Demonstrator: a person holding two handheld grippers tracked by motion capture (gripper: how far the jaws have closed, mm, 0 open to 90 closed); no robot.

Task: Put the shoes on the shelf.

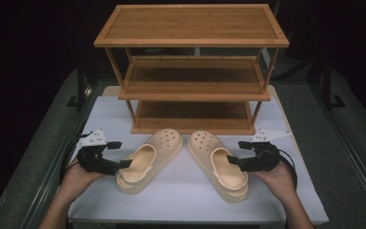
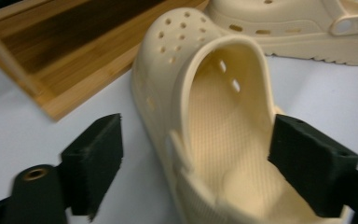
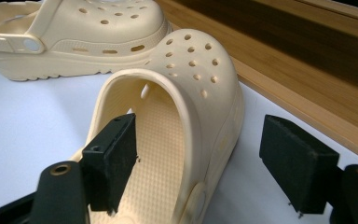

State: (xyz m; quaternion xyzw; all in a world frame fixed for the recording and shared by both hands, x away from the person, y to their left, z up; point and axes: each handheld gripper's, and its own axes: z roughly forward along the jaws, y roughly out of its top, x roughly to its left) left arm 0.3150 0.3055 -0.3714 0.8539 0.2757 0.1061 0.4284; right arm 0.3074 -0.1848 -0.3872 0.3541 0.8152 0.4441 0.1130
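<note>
Two cream clogs (image 1: 148, 160) (image 1: 218, 164) lie before bare wooden shelves (image 1: 193, 71); both grippers' (image 1: 115, 153) (image 1: 235, 152) jaws open, straddling clog walls.

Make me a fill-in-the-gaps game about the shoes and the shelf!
1. The wooden rack behind the shoes has ___ shelves.
2. The number of cream clogs on the white table is ___.
3. The left gripper reaches for the left clog; its jaws stand ___, one inside the clog and one outside.
4. All the rack's shelves are ___.

Missing words: three; two; open; empty
</note>
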